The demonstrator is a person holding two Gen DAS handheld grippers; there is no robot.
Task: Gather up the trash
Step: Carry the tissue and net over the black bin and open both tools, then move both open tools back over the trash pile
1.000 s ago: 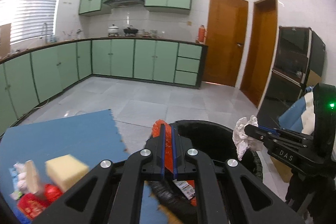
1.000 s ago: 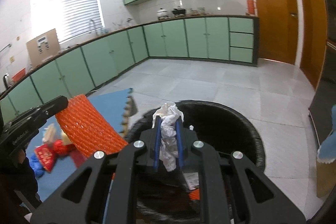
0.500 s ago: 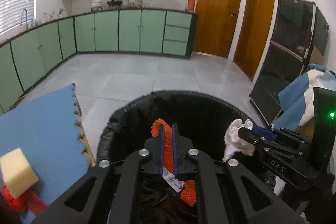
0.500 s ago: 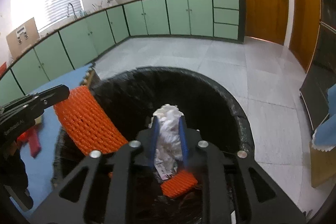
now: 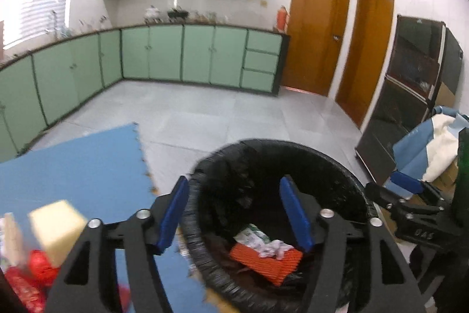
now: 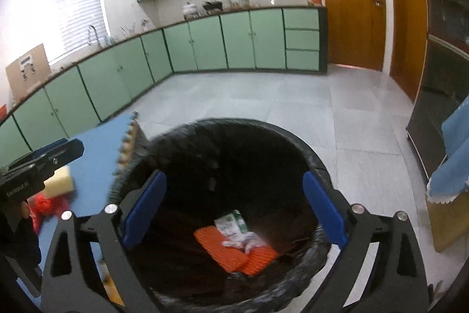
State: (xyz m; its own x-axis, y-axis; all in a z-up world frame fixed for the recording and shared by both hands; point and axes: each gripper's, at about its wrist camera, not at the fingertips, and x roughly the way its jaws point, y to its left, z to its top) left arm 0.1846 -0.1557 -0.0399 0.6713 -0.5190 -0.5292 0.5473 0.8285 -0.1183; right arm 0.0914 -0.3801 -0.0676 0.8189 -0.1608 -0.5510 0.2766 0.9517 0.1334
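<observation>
Black-lined trash bin [image 5: 281, 154]: the landmark, standing on grey floor tile just beside the blue foam mat [image 5: 73, 160].

Contents, at the bottom of the bin: orange foam netting [image 6: 231, 250], a crumpled white tissue [image 6: 244, 241] lying on it, and a small green-and-white packet [image 6: 230, 222] touching both.

Left gripper [image 5: 234, 213]: poised over the near rim of the bin, jaws opening, already wide apart, nothing between them.

Right gripper [image 6: 234, 207]: over the mouth of the bin, jaws opening to about their widest, nothing between them; the netting and tissue lie well below its blue pads [image 6: 322, 207].

Step in hand: release into the bin, which looks complete for both pieces. To finish cleanly, hold each gripper over the opening until the piece is clearly free of the pads, then lift straight up so no finger snags the liner.

Remaining stock, on the mat to the left of the bin: a yellow sponge block [image 5: 55, 222] and red wrappers [image 5: 38, 269], blurred, so the count is uncertain. These seem the next pickups.
</observation>
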